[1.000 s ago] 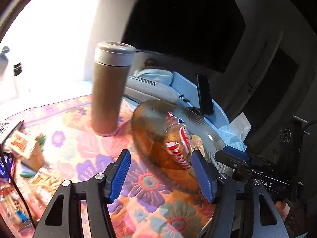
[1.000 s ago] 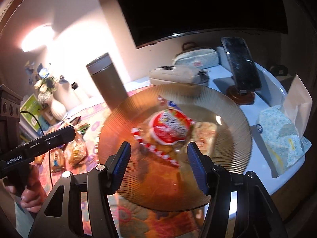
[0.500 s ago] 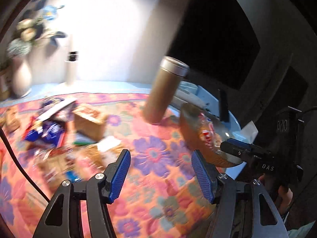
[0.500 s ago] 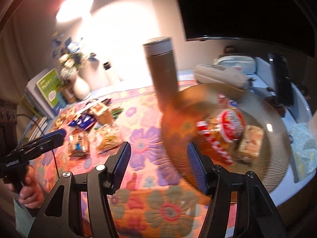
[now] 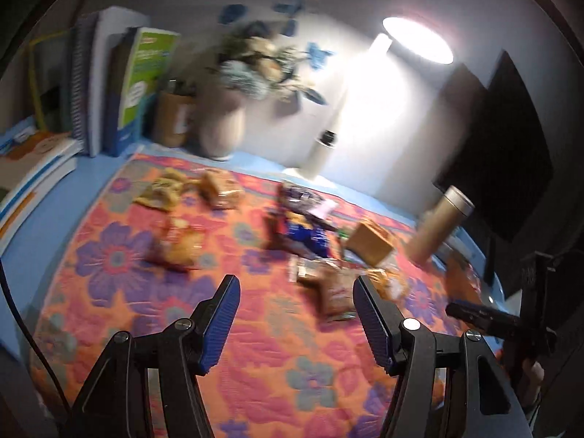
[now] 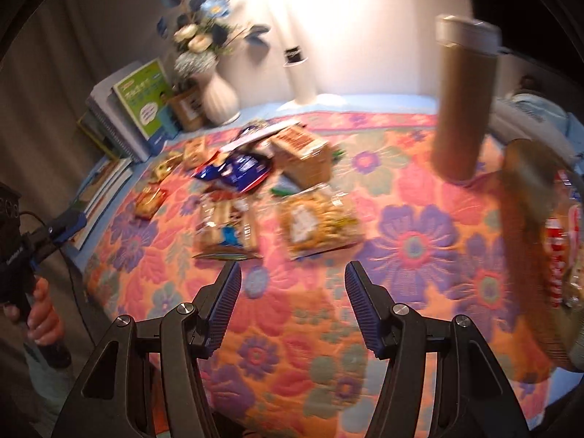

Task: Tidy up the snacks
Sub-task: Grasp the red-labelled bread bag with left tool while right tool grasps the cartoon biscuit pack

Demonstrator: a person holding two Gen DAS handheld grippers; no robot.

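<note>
Several snack packets lie on the floral cloth (image 6: 412,248): a clear bag of yellow snacks (image 6: 317,222), a biscuit packet (image 6: 226,230), a blue packet (image 6: 237,171) and a brown box (image 6: 303,153). The amber plate (image 6: 525,226) with red-and-white snacks (image 6: 554,255) is at the far right. My right gripper (image 6: 292,292) is open and empty, just short of the two nearest packets. My left gripper (image 5: 295,310) is open and empty above the cloth, with a brown packet (image 5: 332,288) just beyond its right finger. The blue packet (image 5: 306,233) and the box (image 5: 368,244) lie further back.
A tall brown flask (image 6: 463,102) stands beside the plate. A white vase with flowers (image 6: 215,87), books (image 6: 142,106) and a white lamp base (image 6: 299,73) line the back edge. The other hand-held gripper (image 6: 43,233) shows at the left of the right wrist view.
Both grippers have swung left, away from the plate and toward the scattered snack packets. Both have stayed open and empty.
</note>
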